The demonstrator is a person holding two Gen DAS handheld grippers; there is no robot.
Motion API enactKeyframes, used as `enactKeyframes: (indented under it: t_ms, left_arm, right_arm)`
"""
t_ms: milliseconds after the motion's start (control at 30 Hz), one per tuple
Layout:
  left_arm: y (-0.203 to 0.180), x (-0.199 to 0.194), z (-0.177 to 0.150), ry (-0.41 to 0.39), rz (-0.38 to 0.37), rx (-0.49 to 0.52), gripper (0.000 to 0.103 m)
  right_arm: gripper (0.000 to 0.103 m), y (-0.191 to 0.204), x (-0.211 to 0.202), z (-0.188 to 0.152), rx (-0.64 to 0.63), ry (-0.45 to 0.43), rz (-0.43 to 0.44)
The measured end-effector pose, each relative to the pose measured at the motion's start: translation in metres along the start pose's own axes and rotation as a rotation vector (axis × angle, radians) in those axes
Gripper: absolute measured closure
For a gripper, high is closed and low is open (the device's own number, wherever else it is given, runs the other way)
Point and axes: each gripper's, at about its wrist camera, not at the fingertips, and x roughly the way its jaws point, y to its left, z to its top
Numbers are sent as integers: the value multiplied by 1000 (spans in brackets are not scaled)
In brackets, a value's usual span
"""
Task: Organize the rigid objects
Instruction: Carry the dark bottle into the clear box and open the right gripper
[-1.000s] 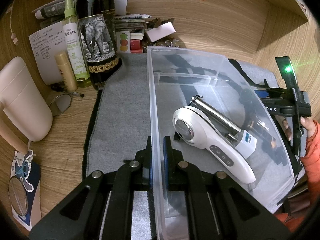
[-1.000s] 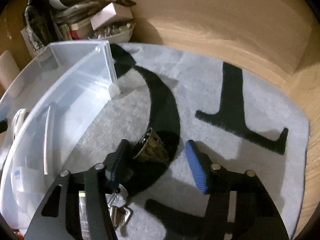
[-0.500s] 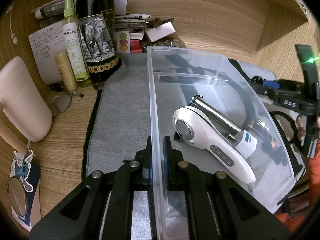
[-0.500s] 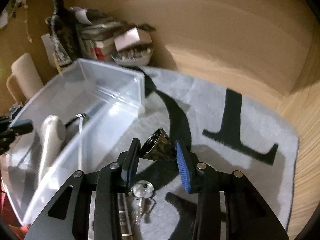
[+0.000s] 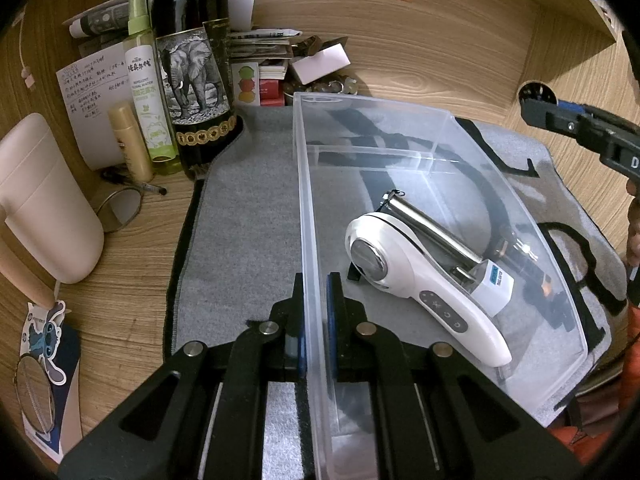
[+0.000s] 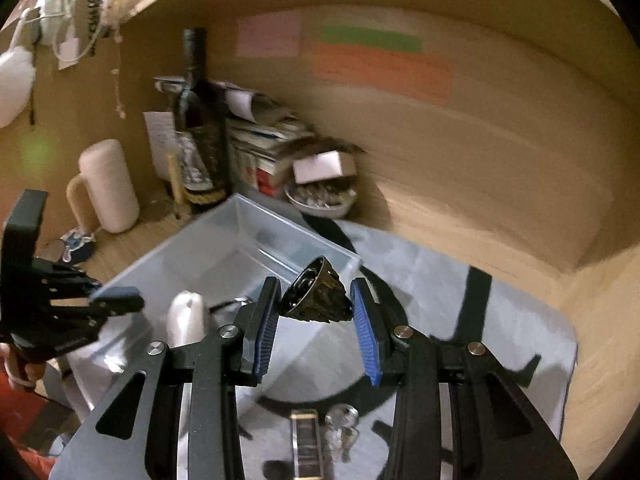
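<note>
My right hand-held gripper (image 6: 316, 312) is clamped on a small dark metal bell (image 6: 316, 296), held in the air above the clear plastic bin (image 6: 224, 248) — its open mouth tilts up and to the left, its narrow end down and right. My left hand-held gripper (image 5: 314, 320) is pinched shut on the bin's near wall. Inside, a white massager (image 5: 420, 280) lies with its handle slanting toward the near right corner.

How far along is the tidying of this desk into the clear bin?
Done: a white handheld device and steel tube lie in the clear bin. In hand: the right gripper holds a dark metal bell; the left gripper clamps the bin wall. Left: small items on the mat.
</note>
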Motion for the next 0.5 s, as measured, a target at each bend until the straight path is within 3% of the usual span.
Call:
enactKeyframes:
  t_ms: [200, 500]
  left_arm:
    - [0, 0, 0, 0, 1, 1, 97]
    - [0, 0, 0, 0, 3, 1, 97]
  right_arm:
    - [70, 19, 12, 2, -28, 20, 51]
    - [70, 46, 45, -15, -66, 128, 125]
